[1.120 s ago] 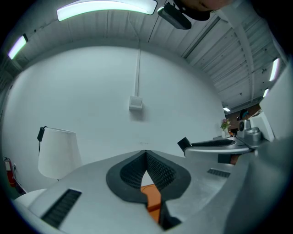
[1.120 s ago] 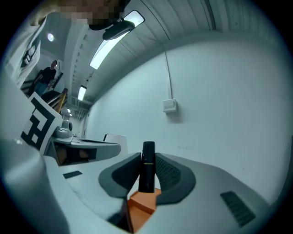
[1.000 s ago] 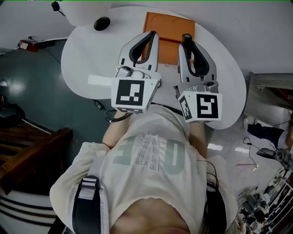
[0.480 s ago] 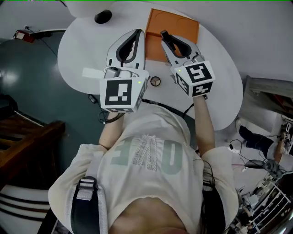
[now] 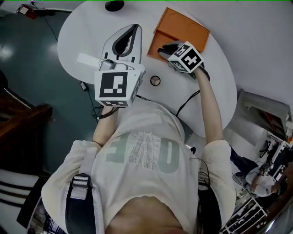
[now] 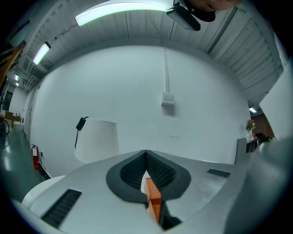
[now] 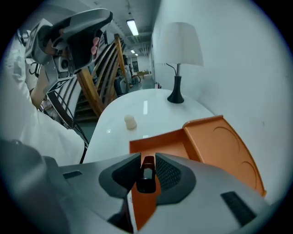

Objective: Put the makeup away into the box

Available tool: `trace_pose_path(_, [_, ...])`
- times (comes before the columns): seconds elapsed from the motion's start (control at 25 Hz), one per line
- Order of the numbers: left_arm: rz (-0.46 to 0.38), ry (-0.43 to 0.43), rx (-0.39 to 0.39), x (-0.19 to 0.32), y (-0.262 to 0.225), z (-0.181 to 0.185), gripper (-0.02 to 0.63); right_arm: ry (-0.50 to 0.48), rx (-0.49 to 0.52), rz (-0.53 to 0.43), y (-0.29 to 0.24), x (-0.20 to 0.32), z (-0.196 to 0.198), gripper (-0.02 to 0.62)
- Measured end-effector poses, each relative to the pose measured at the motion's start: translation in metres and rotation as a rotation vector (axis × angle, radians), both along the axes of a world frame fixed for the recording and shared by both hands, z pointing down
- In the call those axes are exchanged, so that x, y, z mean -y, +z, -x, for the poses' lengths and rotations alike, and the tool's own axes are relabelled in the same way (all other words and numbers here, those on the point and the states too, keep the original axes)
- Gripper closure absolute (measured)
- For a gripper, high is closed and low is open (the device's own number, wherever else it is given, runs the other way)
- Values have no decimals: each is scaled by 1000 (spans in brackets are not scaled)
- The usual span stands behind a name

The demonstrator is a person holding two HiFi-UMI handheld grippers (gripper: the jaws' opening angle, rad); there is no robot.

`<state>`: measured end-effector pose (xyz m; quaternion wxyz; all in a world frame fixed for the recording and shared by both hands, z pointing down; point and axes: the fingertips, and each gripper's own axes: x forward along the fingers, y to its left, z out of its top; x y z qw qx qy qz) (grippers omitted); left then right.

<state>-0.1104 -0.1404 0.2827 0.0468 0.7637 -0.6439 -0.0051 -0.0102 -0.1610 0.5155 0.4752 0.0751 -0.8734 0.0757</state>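
In the head view, the orange box (image 5: 183, 28) lies open on the white round table (image 5: 215, 77). My right gripper (image 5: 164, 49) tilts down at the box's near edge, shut on a small black makeup stick (image 7: 146, 176). In the right gripper view the stick stands between the pads above the box's tray (image 7: 160, 144), whose lid (image 7: 224, 146) is folded back. My left gripper (image 5: 132, 28) hovers level left of the box, its jaws closed tip to tip (image 6: 145, 155). An orange strip shows in their slit; I cannot tell what it is.
A small round item (image 5: 155, 81) lies on the table near the person. A cream lump (image 7: 130, 121) sits left of the box. A lamp (image 7: 178, 45) with a black base (image 5: 114, 5) stands at the far edge. A white strip (image 5: 87, 59) and a cable (image 5: 187, 103) lie nearby.
My right gripper has dropped and tipped downward onto the box's near edge with the stick in it. The left gripper has slid forward and left over the table.
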Motion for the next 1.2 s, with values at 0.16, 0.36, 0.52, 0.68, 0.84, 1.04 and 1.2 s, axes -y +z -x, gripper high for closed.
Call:
trace_pose_path(0.16, [11, -22, 1, 5, 4, 6, 600, 7, -11, 72, 17, 1, 2, 492])
trace_pose_path(0.36, [4, -43, 6, 17, 0, 9, 600, -25, 8, 100, 23, 0, 13, 491])
trace_pose_path(0.52, [11, -38, 14, 26, 0, 7, 600, 2, 40, 111, 22, 0, 20, 415])
trace_pose_path(0.68, [22, -21, 18, 32, 4, 2, 600, 4, 70, 75, 9, 0, 22, 347])
trace_pose_path(0.84, [26, 5, 21, 37, 5, -6, 600, 31, 155, 20, -18, 5, 25, 347])
trace_pose_path(1.04, [9, 28, 32, 41, -2, -14, 600, 134, 382, -78, -88, 20, 30, 347])
trace_pose_path(1.2, [-7, 44, 36, 42, -7, -17, 600, 289, 655, -242, -171, 30, 20, 472])
